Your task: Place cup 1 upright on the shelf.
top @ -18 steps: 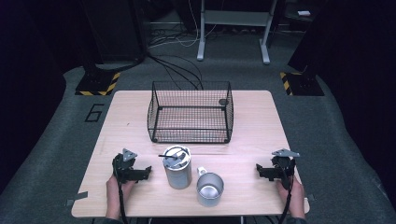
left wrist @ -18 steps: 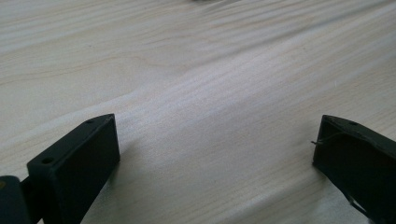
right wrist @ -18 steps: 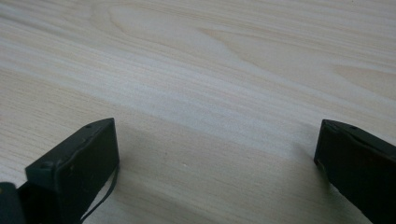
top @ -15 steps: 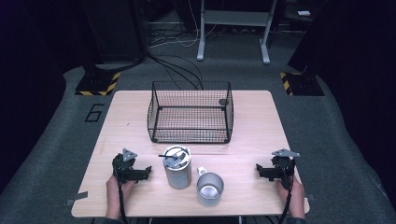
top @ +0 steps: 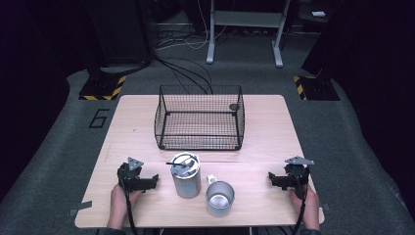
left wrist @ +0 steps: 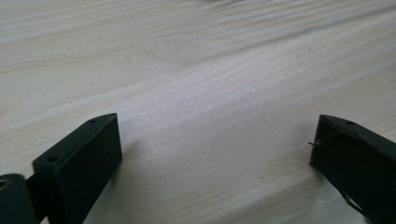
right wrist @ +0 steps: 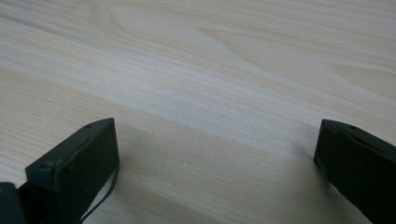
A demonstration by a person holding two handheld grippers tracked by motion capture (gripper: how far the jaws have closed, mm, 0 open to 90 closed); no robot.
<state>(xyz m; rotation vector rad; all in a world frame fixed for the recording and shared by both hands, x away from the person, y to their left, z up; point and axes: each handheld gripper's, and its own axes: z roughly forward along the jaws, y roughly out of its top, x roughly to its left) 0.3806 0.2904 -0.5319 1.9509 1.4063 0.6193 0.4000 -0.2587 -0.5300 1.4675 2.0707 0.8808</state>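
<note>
Two grippers rest either side of steel canister: left gripper near, right gripper beyond metal mug; both jaws wide open, empty, probably ready for grasp.

The one thing to read here is a large dark "6" marked on the grey floor, just off the table's far left corner. Near it, and again off the far right corner, lie yellow-and-black striped warning strips on the floor. The table, the wire basket and the metal pots carry no lettering I can make out.
</note>
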